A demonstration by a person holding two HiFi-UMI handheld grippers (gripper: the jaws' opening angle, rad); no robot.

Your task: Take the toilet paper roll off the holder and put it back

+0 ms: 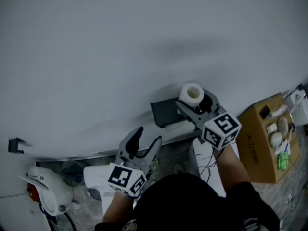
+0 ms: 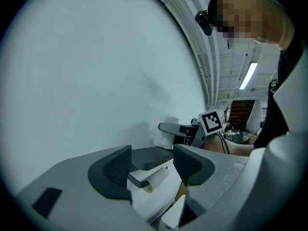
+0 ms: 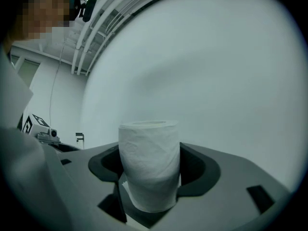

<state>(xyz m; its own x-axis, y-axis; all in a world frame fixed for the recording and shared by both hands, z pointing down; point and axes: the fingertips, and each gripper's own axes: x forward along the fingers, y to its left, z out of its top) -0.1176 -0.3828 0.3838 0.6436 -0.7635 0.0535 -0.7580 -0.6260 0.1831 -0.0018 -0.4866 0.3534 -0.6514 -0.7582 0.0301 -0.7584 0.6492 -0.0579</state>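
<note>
toilet paper roll (image 3: pixel 149 162) pinched in right gripper (image 3: pixel 151 167), left gripper (image 2: pixel 153 167) spread, facing holder (image 2: pixel 150 157)

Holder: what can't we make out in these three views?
- Holder, left gripper view: one end hidden behind the left claw.
- Holder, right gripper view: out of frame; the roll blocks the middle.
- Roll, left gripper view: small, partly behind the right claw.
- Box contents, head view: too small.
</note>
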